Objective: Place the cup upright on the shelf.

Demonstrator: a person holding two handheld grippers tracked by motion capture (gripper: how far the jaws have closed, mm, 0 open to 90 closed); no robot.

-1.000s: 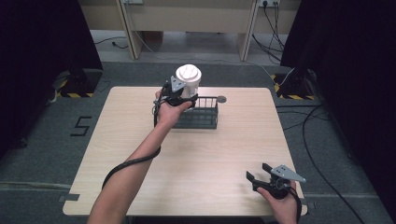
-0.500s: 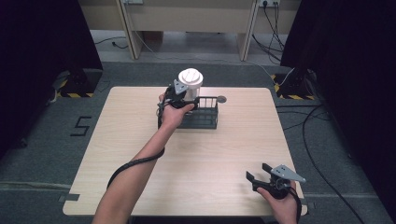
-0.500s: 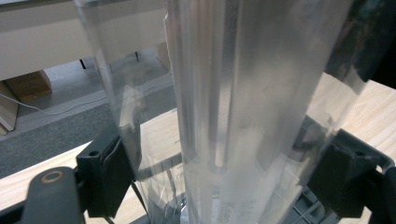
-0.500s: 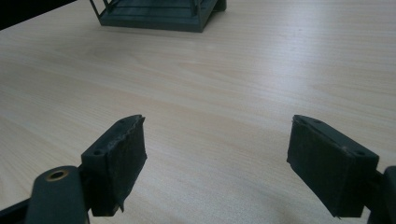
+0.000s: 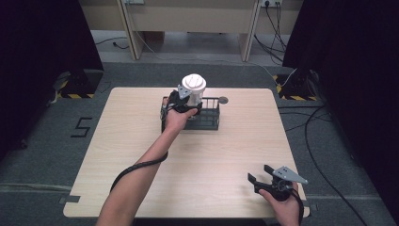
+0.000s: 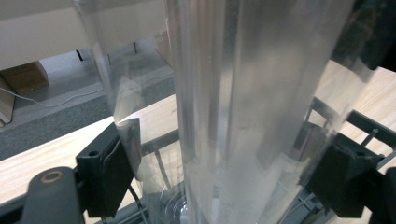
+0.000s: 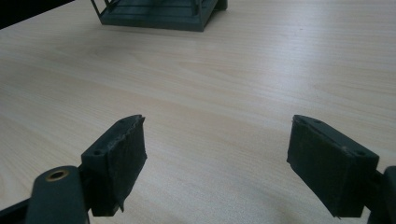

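High view: my left gripper (image 5: 184,101) is out at the far side of the wooden table (image 5: 141,188), clamped on a clear plastic cup with a white lid (image 5: 193,89). Cup sits upright over the left end of the dark wire basket (image 5: 207,120).

Left gripper view: the cup (image 6: 252,107) stands right between my two black jaws, one pad touching each side of its wall. Pinching it, basically. It's so close up it's a see-through blur, with bits of basket wire (image 6: 364,126) showing below and behind it.

Cup vs basket: bottom of the cup looks to be down among the wires, but I can't tell if it's actually resting on the basket floor.

Right gripper: my right gripper (image 5: 270,181) is back at the near right corner of the table, well apart from the cup and basket.

Right gripper view: jaws spread wide, nothing between them, just bare wood grain underneath. The basket (image 7: 159,14) shows far off at the top edge.

Small extra: a little round grey disc (image 5: 223,100) lies on the table just beside the basket's far right corner.
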